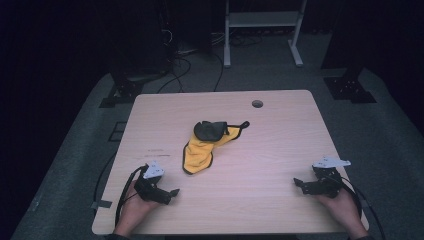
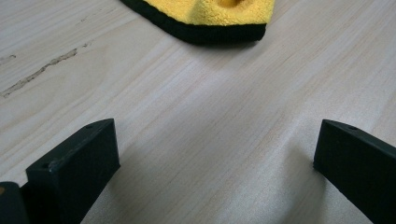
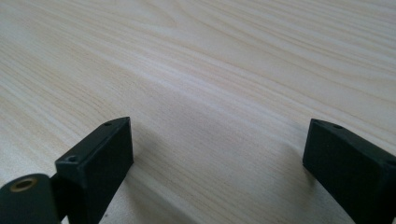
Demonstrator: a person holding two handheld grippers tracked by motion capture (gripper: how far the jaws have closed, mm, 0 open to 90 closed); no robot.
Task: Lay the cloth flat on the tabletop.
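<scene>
A yellow cloth with a black hem [image 1: 201,150] lies crumpled in the middle of the wooden table [image 1: 280,145], its far end folded over to show a dark patch [image 1: 209,131]. My left gripper [image 1: 169,194] rests low at the front left, open and empty, a short way from the cloth's near end. In the left gripper view the cloth's hem [image 2: 219,31] lies ahead of the wide-apart jaws. My right gripper [image 1: 299,184] sits at the front right, open, with bare wood [image 3: 215,116] between its jaws.
A round cable hole [image 1: 257,104] sits near the table's far edge. Beyond the table stand a white frame [image 1: 262,30] and dark stands on grey floor, with cables lying about. A scuff mark [image 2: 37,72] crosses the wood left of the cloth.
</scene>
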